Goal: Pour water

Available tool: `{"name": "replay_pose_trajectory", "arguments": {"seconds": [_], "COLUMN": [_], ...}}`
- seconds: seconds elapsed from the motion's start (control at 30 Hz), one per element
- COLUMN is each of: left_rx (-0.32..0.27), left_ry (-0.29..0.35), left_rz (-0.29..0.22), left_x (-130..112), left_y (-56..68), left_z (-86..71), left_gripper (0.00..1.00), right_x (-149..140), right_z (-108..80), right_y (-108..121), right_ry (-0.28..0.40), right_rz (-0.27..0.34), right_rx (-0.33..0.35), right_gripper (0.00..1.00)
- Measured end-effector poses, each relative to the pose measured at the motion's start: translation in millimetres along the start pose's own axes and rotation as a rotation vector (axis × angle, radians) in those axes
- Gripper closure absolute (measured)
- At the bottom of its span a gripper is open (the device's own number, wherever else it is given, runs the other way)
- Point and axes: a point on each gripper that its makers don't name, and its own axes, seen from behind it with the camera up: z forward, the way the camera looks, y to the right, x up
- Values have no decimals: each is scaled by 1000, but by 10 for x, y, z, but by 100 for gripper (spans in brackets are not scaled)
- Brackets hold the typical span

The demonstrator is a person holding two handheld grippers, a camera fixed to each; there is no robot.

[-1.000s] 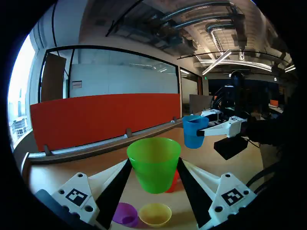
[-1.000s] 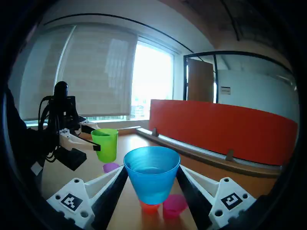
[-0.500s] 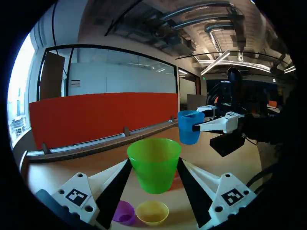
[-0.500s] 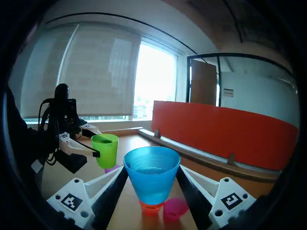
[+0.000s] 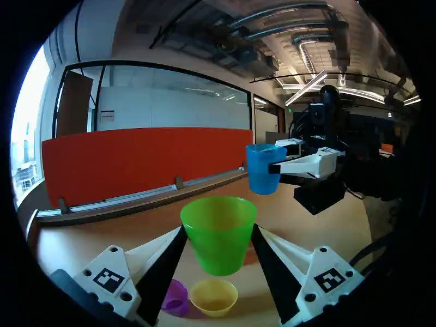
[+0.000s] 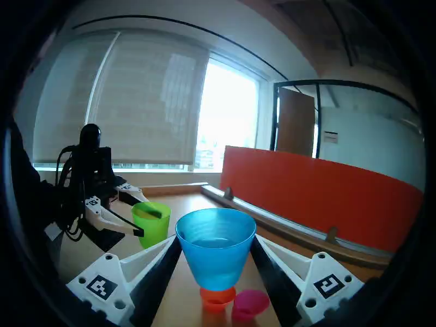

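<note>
Left gripper point(image 5: 219, 243) is clamping both fingers on the green plastic cup point(image 5: 219, 226), low centre of the left gripper view, cup sitting upright between the black finger pads, translucent, rim wide, tapering downward. Right gripper point(image 6: 216, 259) is pinching the blue plastic cup point(image 6: 216, 240) the same way, low centre of the right gripper view; cup is translucent, upright, water point(image 6: 215, 243) is showing as a level line in the upper part of it.

In the left gripper view the blue cup is hanging right of centre, higher in the frame than the green rim and well apart from it, roughly upright, the right gripper's white fingers reaching in from the right edge. In the right gripper view the green cup is sitting left of centre, lower than the blue rim, its open mouth showing, fingers of the left gripper coming in from the left with black cables and a dark sleeve behind.

Both cups are hovering over a wooden table point(image 5: 92, 240). On it, at the bottom of the left gripper view, a small yellow cup point(image 5: 213, 297) and a small purple cup point(image 5: 175, 298) are sitting just beside each other, purple partly hidden by the left finger. At the bottom of the right gripper view a small orange cup point(image 6: 217, 298) is peeking out under the blue cup, small pink cup point(image 6: 249, 304) near it. A red partition point(image 5: 136, 161) is running along the far table edge, a bright window point(image 6: 226, 120) behind
</note>
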Motion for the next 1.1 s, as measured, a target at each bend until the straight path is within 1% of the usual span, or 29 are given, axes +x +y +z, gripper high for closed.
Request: {"name": "replay_pose_trajectory", "arguments": {"seconds": [0.4,0.6,0.8,1.1], "left_rx": [-16,-27,-43,-50], "left_ry": [8,-4,1,-4], "left_rz": [-3,6,15,13], "left_x": [-24,-69,-72,-116], "left_y": [52,80,145,146], "left_z": [-5,-10,-25,-34], "left_gripper": [16,16,16,16], "right_x": [74,115,156,180], "right_z": [59,90,125,192], "right_y": [-46,-68,-92,-123], "right_ry": [-1,0,-2,-3], "right_rz": [-25,-44,-62,-81], "right_rx": [19,33,47,66], "right_gripper": [11,11,11,11]}}
